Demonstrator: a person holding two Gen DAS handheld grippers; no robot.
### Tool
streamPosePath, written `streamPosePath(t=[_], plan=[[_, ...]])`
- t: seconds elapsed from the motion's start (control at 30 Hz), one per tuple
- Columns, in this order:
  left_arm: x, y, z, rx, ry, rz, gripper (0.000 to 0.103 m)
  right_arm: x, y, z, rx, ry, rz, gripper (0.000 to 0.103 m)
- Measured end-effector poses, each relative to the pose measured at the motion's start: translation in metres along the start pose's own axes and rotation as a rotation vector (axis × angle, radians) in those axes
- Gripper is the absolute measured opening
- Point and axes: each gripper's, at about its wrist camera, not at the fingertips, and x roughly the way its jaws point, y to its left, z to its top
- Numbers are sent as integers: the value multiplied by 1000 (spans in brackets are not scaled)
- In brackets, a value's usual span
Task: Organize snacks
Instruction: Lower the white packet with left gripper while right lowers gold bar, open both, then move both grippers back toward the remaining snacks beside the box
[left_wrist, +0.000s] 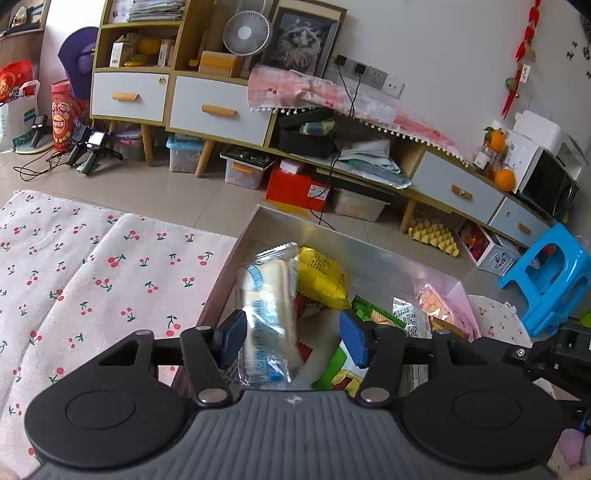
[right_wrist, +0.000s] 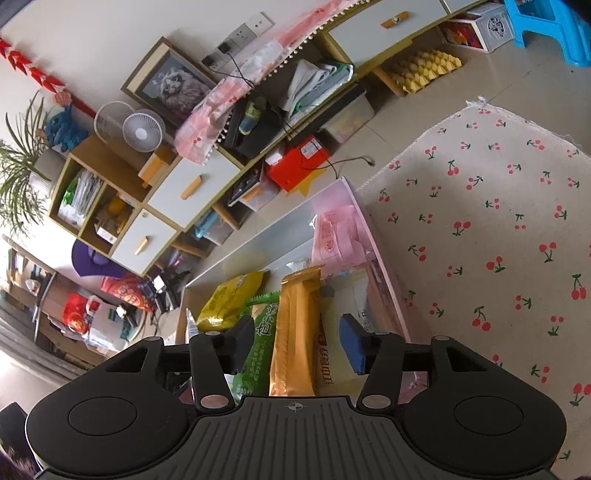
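Note:
A pink-walled box (left_wrist: 227, 273) holds several snack packs. In the left wrist view my left gripper (left_wrist: 293, 341) hangs open over it. A blurred clear pack with blue print (left_wrist: 267, 314) lies between the blue pads, close to the left one and well apart from the right one. Behind it lie a yellow pack (left_wrist: 321, 277), a green pack (left_wrist: 343, 369) and a pink pack (left_wrist: 436, 306). In the right wrist view my right gripper (right_wrist: 297, 343) is open above the same box (right_wrist: 384, 291). An orange-gold pack (right_wrist: 295, 332) lies between its pads, which do not touch it, and a green pack (right_wrist: 258, 347) is to its left.
The box sits on a cherry-print cloth (left_wrist: 92, 277) (right_wrist: 498, 240). Beyond it is tiled floor with a red box (left_wrist: 295, 188), storage bins and a long low cabinet (left_wrist: 218, 110). A blue plastic stool (left_wrist: 550, 280) stands at the right.

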Motion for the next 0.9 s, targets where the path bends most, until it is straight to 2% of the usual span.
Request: streamPosePath(t=[0.4,0.53,0.8,0.9], plan=[[-21,-7,-8,85,43,33,74,-24,22,-7,-144,28,-26,68],[-28,-9,-10,113,64,40,81,-33,21,-10,-156,46,-44,69],[-40,-11,-17,150,130,62,96,-56,16,-12,-170,74,-106,81],[-42,-13,-21,175,163,86,98,-61,16,-18,-195,109,-140,83]])
